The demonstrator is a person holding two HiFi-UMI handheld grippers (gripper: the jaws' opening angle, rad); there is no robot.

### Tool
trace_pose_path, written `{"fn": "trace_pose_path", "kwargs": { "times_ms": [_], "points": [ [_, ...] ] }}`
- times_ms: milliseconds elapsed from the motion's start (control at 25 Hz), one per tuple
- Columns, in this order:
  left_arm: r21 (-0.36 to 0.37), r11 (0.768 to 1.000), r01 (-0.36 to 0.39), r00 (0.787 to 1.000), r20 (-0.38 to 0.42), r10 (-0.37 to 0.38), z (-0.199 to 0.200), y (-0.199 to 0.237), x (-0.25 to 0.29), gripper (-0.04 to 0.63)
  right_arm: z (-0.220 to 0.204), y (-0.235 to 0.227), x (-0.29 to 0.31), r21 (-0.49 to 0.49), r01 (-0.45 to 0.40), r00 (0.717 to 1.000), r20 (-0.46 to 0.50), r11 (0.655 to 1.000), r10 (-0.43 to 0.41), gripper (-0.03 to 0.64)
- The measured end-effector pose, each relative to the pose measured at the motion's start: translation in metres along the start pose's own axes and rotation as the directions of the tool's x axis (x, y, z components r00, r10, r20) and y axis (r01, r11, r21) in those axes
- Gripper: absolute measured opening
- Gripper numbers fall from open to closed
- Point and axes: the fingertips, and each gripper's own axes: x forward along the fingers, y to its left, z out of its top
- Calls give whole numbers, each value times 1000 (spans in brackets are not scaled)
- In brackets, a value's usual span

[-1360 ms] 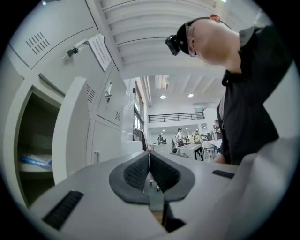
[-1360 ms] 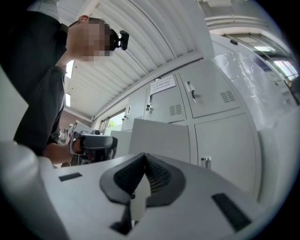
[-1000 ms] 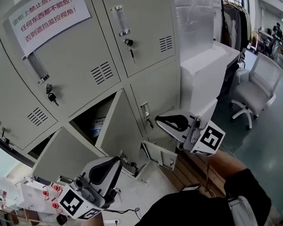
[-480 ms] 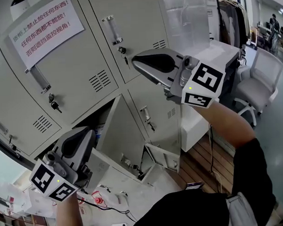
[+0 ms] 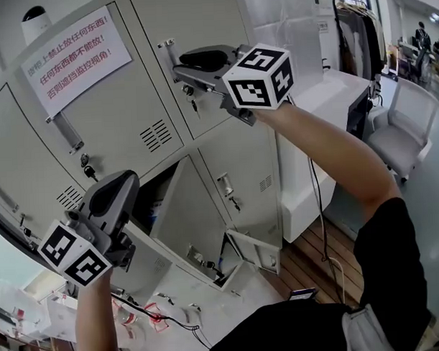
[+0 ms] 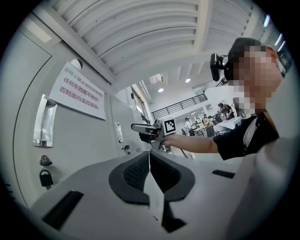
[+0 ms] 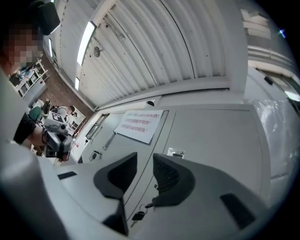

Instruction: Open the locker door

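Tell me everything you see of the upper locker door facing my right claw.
The upper locker door is pale grey painted metal, shut. Its upright bar handle sits near the left edge, a key hanging in the lock below. The right claw, its jaws just opened and empty, hovers by the handle; contact is unclear.

The pale grey floor (image 5: 202,290) carries the grey metal locker bank (image 5: 240,149) along its far edge. At the lockers' foot, a thin black cable (image 5: 160,321) and small red-and-white items (image 5: 149,310) lie on it. To the right, brown wooden planks (image 5: 302,265) run beside a white cabinet (image 5: 325,110). A white swivel office chair (image 5: 412,128) stands farther right.
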Motion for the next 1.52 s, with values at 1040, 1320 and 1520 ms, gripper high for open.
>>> {"fn": "trace_pose_path", "kwargs": {
  "times_ms": [1040, 1320, 1520],
  "points": [
    [-57, 996, 63, 996, -67, -67, -13, -18, -5, 18, -47, -44, 61, 165, 90, 979, -197, 982, -56, 124],
    [-68, 995, 67, 994, -80, -73, -18, -22, -7, 18, -48, -48, 62, 197, 118, 978, -195, 973, -79, 78],
    [-78, 995, 63, 995, -78, -69, -18, -23, -8, 18, -49, -48, 62, 222, 107, 978, -199, 969, -62, 74]
  ]
}}
